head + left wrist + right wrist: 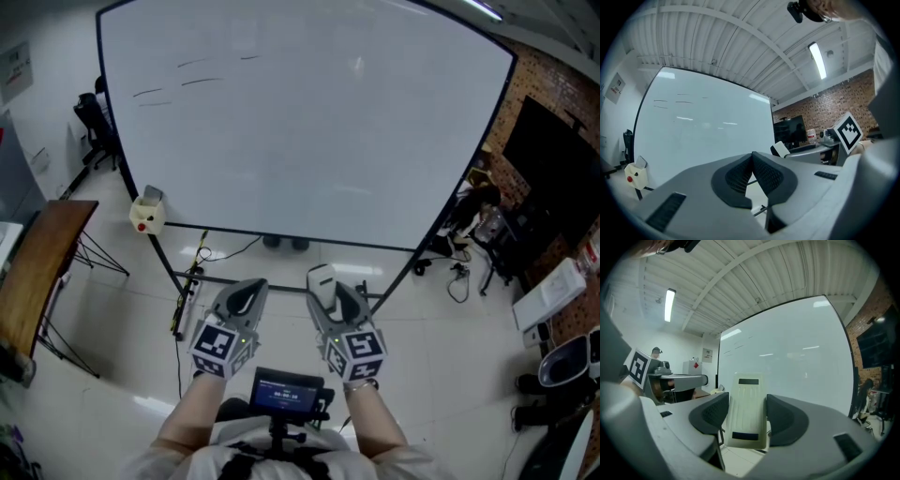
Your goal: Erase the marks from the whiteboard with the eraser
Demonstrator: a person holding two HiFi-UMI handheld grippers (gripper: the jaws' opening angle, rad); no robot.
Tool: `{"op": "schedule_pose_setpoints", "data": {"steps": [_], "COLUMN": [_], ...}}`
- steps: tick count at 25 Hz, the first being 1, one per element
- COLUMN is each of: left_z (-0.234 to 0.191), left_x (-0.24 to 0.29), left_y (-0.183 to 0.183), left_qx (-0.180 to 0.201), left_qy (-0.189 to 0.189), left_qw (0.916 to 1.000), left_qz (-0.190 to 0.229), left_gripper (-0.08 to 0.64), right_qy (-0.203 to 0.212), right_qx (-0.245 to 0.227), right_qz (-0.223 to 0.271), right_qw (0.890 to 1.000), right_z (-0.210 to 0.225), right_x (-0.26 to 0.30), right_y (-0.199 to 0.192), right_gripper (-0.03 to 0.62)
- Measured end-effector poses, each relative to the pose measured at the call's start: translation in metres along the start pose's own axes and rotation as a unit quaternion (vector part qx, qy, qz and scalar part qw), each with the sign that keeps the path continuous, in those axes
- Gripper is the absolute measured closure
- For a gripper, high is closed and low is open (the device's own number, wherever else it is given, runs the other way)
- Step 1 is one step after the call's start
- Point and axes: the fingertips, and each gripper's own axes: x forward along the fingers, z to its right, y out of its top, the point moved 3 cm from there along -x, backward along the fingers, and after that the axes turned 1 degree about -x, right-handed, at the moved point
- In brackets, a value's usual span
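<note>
Between the jaws of our right gripper (746,419) we hold the cream eraser (747,394), clamped by its long sides, well apart from the whiteboard (309,141). Our left gripper (752,159) has its jaws pressed together, empty. Thin marks (202,82) lie near the whiteboard's upper left corner. We see pale floor (122,347) below and a brick wall (527,84) at right.

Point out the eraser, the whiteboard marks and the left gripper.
eraser (746,413), right gripper view, middle of its ribbed face.
whiteboard marks (202,81), head view, a stroke at upper left.
left gripper (752,157), left gripper view, where its shut jaw tips meet.
</note>
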Motion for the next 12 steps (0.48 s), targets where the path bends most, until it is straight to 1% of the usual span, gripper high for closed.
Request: {"op": "schedule_pose_setpoints", "data": {"steps": [5, 12], "left_z": [0.008, 0.000], "left_x": [-0.003, -0.001], "left_y": [-0.005, 0.011], "left_qx": [0.003, 0.004], "left_qy": [-0.008, -0.022], "left_qw": [0.9999, 0.9997], "left_qz": [-0.009, 0.009], "left_gripper": [0.552, 0.552], "right_qy": [-0.002, -0.008], "right_qx": [0.009, 0.009], "right_qz": [-0.007, 0.008], "right_qw": [1.000, 1.000], "right_z": [-0.002, -0.007], "right_x": [-0.008, -0.007], "right_y": [-0.009, 0.012], "right_gripper": [0.331, 0.331]}}
